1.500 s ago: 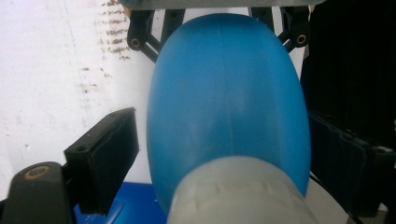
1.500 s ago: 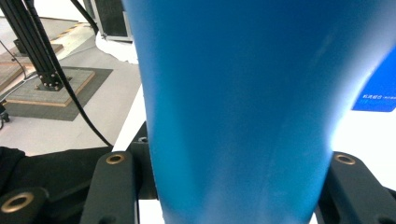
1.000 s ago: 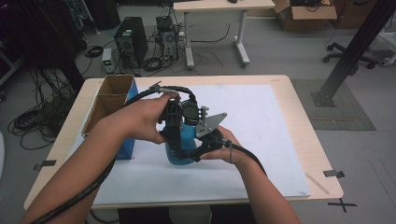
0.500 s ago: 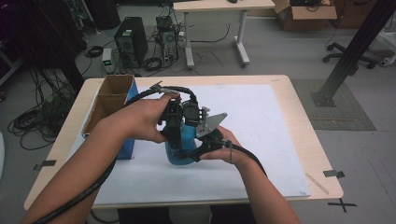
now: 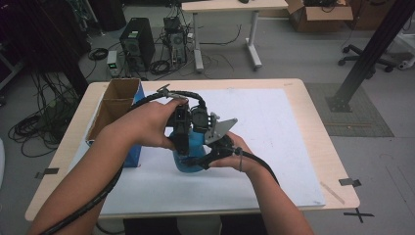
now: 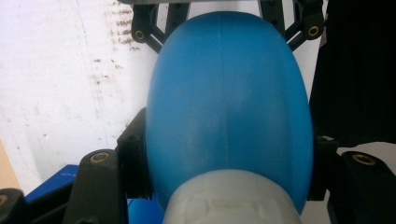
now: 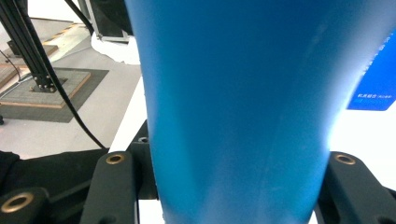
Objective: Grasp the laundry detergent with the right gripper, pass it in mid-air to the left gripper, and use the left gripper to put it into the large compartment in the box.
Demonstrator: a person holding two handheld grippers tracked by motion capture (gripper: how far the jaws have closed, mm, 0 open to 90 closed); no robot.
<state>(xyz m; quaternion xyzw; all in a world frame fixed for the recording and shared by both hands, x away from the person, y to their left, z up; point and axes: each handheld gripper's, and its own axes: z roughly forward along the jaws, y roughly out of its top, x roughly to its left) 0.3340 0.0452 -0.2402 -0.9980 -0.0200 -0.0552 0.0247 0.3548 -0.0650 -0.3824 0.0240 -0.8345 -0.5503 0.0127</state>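
Observation:
A blue bottle (image 5: 192, 148) with a rounded body stands on the white sheet (image 5: 274, 127) in the middle of the table. In the left gripper view the bottle (image 6: 229, 107) has a pale grey cap (image 6: 233, 200) close to the camera. My left gripper (image 5: 180, 139) comes down from above, and its jaws (image 6: 229, 161) are shut on the bottle's sides just below the cap. My right gripper (image 5: 201, 159) reaches in low from the right, shut on the bottle's lower body (image 7: 236, 158). Its fingertips (image 6: 149, 28) show beyond the bottle.
An open cardboard box (image 5: 116, 100) with a blue side stands on the table's left part, close to my left forearm. The wooden table edge (image 5: 323, 142) runs along the right. Desks, cables and computers stand on the floor beyond.

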